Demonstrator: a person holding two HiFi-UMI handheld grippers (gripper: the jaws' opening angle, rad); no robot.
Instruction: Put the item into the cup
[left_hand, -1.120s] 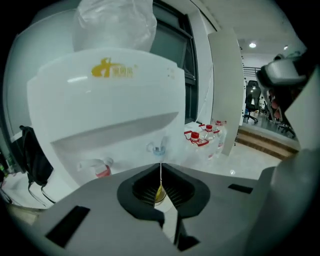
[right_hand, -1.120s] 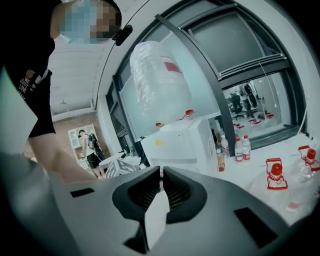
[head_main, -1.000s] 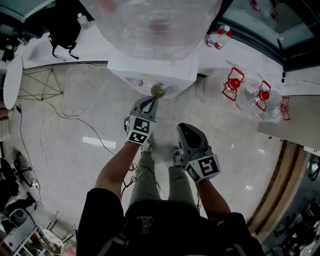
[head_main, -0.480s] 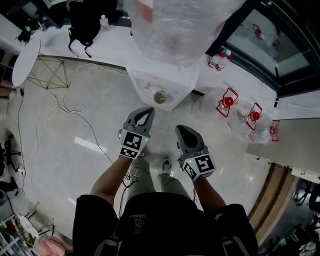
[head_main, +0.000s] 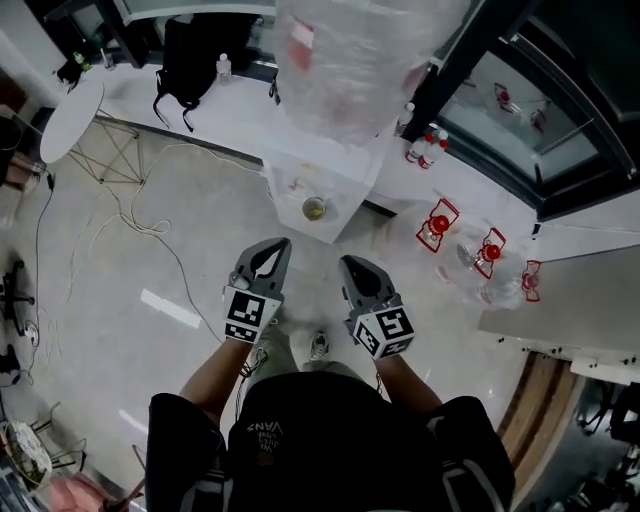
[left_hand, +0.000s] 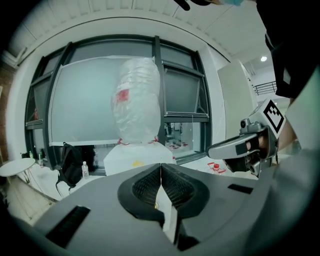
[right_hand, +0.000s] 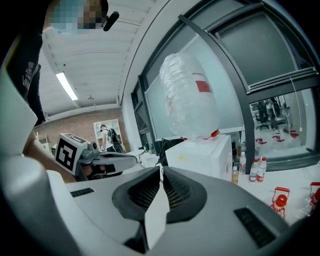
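Note:
A small cup with something pale inside stands in the recess of a white water dispenser, which carries a big plastic-wrapped bottle. In the head view my left gripper is held a short way back from the dispenser, jaws shut, nothing seen between them. My right gripper hangs beside it, also shut and empty. The left gripper view shows its pads pressed together, with the dispenser ahead. In the right gripper view the pads meet too.
Red-handled clear water jugs lie on the floor at the right. Small bottles stand by the window frame. A black backpack, a round white table and loose cables are at the left.
The person has stepped back from the dispenser. The left gripper, which was right at the cup a second ago, is now well short of it; the right gripper moved back alongside.

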